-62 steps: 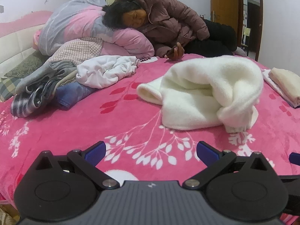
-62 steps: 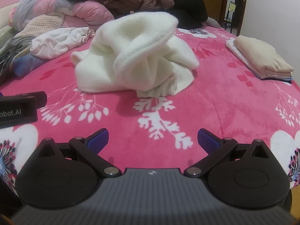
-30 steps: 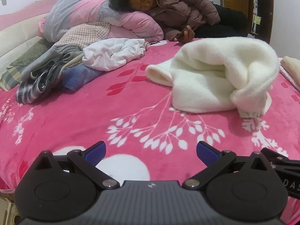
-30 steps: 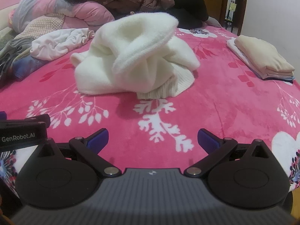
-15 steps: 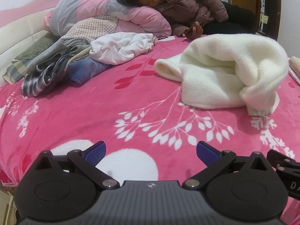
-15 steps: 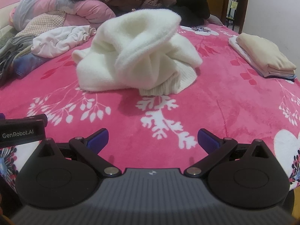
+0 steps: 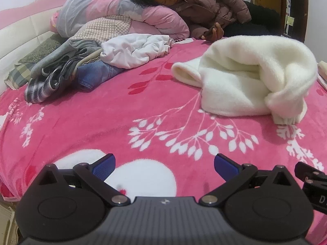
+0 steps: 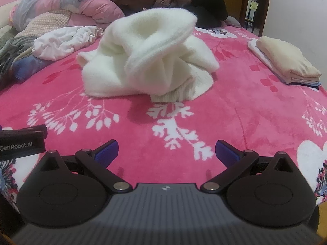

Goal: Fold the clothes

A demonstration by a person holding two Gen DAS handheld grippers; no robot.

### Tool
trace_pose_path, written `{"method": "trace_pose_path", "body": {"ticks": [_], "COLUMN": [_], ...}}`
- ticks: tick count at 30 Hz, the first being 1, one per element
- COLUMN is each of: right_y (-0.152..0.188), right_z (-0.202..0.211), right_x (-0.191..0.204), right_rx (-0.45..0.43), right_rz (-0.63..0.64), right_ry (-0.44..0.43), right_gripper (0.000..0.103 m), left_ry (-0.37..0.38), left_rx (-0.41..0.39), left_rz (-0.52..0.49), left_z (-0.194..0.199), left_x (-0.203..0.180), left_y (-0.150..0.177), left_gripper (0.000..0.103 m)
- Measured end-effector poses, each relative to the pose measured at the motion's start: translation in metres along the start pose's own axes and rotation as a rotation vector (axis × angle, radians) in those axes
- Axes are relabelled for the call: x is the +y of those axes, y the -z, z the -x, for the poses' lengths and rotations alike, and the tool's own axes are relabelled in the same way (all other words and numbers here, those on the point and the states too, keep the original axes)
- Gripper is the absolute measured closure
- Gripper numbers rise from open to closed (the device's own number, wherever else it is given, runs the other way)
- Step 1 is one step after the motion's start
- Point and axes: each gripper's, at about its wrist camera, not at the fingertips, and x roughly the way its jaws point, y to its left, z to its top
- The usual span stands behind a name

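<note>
A crumpled cream fleece sweater lies bunched in a heap on the pink flowered blanket, its ribbed hem toward me. My left gripper hovers open over the near edge of the bed, well short of the sweater and to its left. My right gripper is open too, low over the blanket straight in front of the sweater, with nothing between its blue pads. The left gripper's body shows at the right wrist view's left edge.
A pile of unfolded clothes, white, grey, plaid and denim, lies at the back left. Folded beige and white garments are stacked at the right edge. A person in a brown padded jacket lies on pink bedding at the head.
The left gripper has swung leftward and drawn closer, so the sweater slid right and the clothes pile grew in its view. The right gripper edged slightly toward the sweater. Both stayed open.
</note>
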Motion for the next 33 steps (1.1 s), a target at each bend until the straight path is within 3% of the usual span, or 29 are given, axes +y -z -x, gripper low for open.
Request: {"method": "trace_pose_path", "body": {"ticks": [33], "right_y": [-0.0047], "right_z": [-0.0049], "right_x": [-0.0025], "right_rx": [0.052], "right_rz": [-0.036], "right_ry": [0.011], "right_gripper": [0.001], "left_ry": [0.013], "left_rx": [0.013], "left_rz": [0.013], "left_z": [-0.0006], "left_x": [0.0018], "left_y": [-0.0016], "left_gripper": [0.000]}}
